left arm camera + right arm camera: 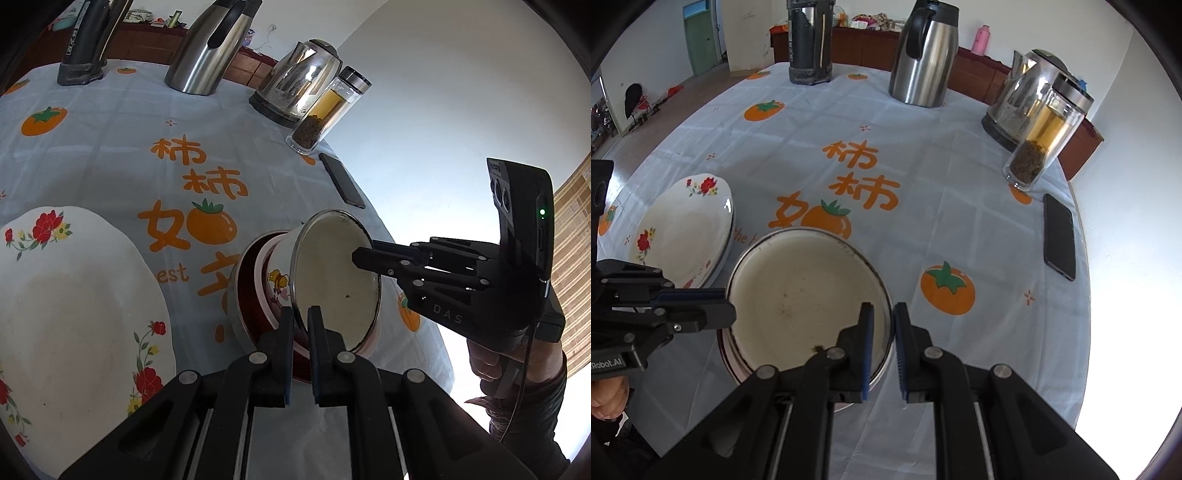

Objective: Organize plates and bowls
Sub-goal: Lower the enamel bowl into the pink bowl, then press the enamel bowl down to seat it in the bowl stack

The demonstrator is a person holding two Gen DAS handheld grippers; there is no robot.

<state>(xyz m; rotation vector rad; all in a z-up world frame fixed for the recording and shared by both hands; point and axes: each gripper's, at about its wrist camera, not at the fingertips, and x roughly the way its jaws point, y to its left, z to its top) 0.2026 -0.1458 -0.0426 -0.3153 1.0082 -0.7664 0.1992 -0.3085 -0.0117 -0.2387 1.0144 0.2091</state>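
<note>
Both grippers' fingers clamped on white bowl [809, 299] rim, left gripper [301, 321], right gripper [884, 325], nested in red bowl [251, 295], flowered plates [683, 229] beside.

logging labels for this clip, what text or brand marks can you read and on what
"柿柿如" in orange on the tablecloth
"est" on the tablecloth, partly hidden by the bowl stack
"DAS" on the right claw
"Robot.AI" on the left claw, start cut off
Flask label: unreadable
</note>
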